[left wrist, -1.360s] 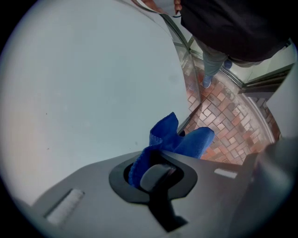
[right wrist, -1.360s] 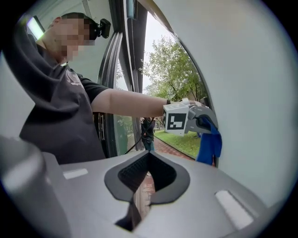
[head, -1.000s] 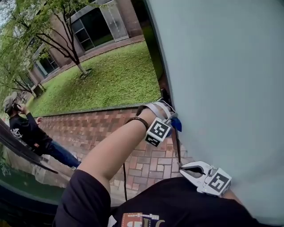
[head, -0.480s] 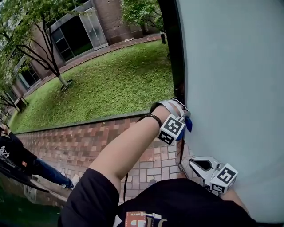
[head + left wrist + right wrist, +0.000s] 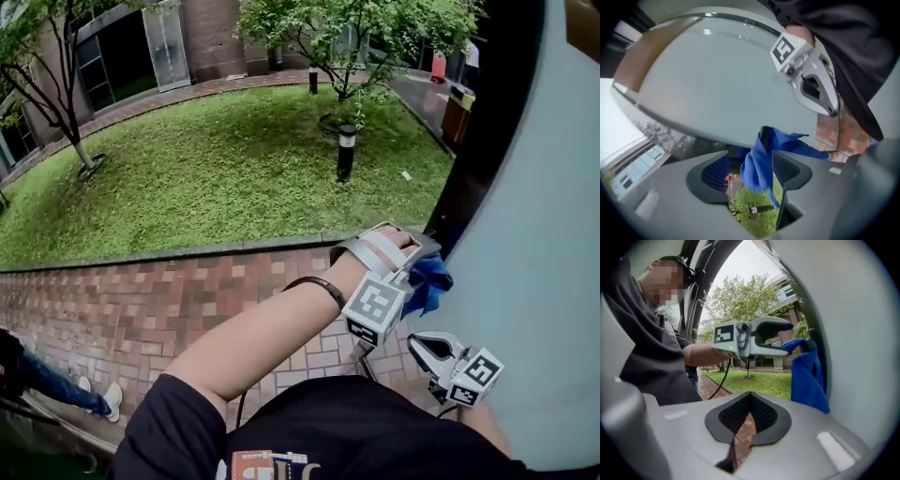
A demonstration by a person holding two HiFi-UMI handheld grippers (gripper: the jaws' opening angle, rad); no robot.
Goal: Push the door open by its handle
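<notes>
The left gripper (image 5: 751,171) has just been opening. Its ribbed black pads stand well apart, and a crumpled blue cloth (image 5: 759,161) hangs loose between them, unpinched. The cloth drapes from the dark door handle (image 5: 812,344) at the edge of the smooth, pale grey door (image 5: 534,281). The door stands open onto red brick paving (image 5: 187,291) and a lawn (image 5: 216,178). The bare left forearm reaches forward, with a black band (image 5: 314,286) at the wrist. The right gripper (image 5: 750,399) has its pad tips together and is empty, held low beside the door.
</notes>
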